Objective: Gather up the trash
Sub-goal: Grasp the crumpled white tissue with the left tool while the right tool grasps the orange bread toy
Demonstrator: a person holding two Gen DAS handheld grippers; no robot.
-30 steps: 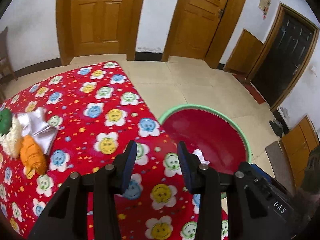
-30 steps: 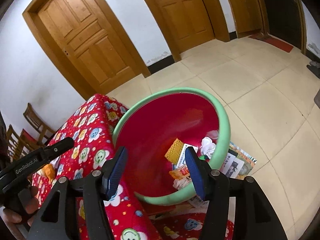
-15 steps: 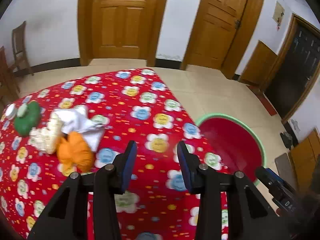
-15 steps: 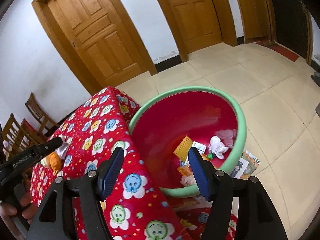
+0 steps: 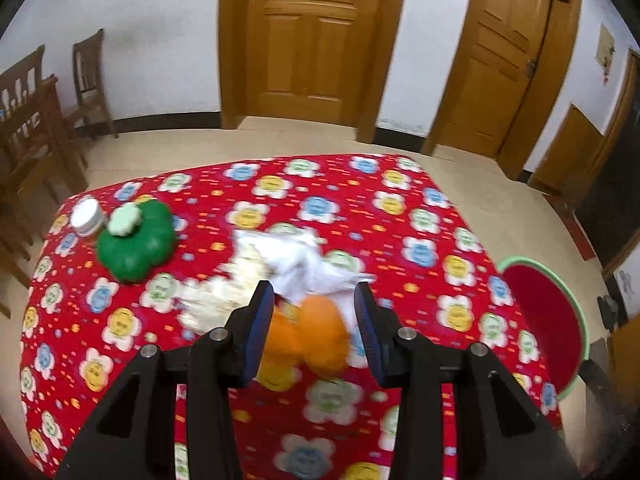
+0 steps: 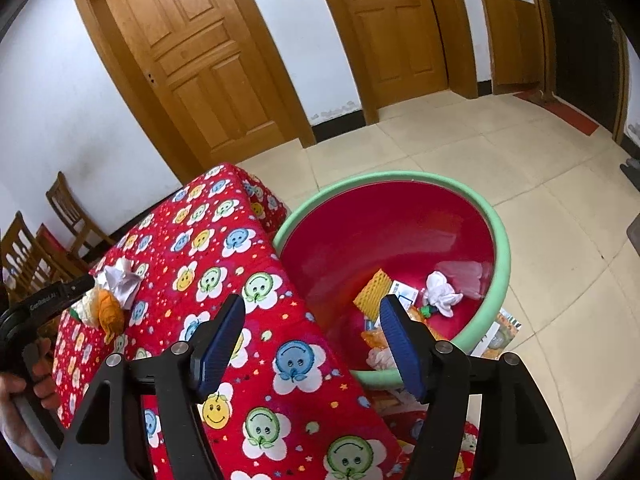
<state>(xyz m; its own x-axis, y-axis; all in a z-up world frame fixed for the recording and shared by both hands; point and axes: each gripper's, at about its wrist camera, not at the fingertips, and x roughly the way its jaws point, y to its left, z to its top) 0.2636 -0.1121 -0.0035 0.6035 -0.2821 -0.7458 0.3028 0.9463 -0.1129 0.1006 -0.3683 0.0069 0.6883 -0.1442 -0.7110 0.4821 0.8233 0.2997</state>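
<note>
On the table (image 5: 420, 216) with the red flower cloth, an orange crumpled wrapper (image 5: 316, 336) lies near a white paper wad (image 5: 304, 264). It looks light and soft. Left hand-held gripper (image 5: 316, 328) hangs spread above it; pinch its puffy middle. Right hand-held gripper (image 6: 312, 340), empty, has just been opening.

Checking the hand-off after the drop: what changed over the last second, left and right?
The left gripper swung from the basin edge across the table to the trash pile, now open over the orange piece, not gripping. The right gripper, empty, has just been opening and drew back from the basin toward the table. Pile, green toy and basin contents unchanged.
</note>
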